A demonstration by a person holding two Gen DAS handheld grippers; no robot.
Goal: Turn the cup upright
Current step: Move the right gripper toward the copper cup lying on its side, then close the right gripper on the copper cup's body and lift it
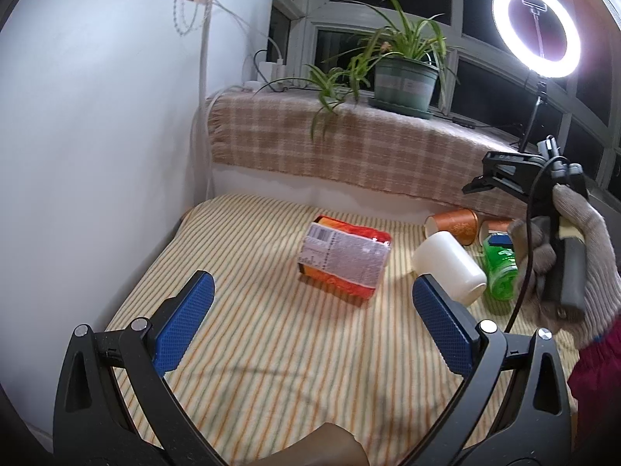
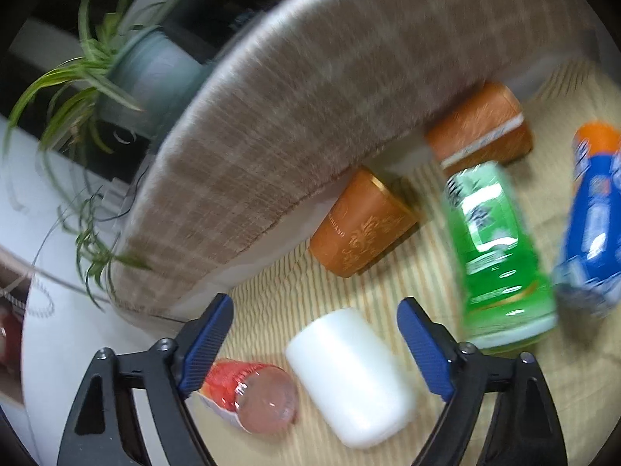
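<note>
A plain white cup [image 1: 450, 268] lies on its side on the striped cloth [image 1: 271, 349]. In the right wrist view the white cup [image 2: 349, 376] lies between and just below my open blue fingers. My right gripper [image 2: 314, 334] is open, tilted, hovering over the cup without touching it. My left gripper [image 1: 310, 318] is open and empty, low over the cloth; its right finger [image 1: 438, 318] is close to the cup. The gloved hand holding the right gripper [image 1: 566, 256] shows at the right of the left wrist view.
A red and silver snack pack [image 1: 345, 260] lies mid-cloth. Two orange cups [image 2: 361, 225] [image 2: 481, 124], a green bottle [image 2: 496, 256] and a blue pack [image 2: 590, 225] lie near the plaid-covered sill [image 1: 368, 147]. A potted plant [image 1: 403, 77] and ring light [image 1: 535, 23] stand behind.
</note>
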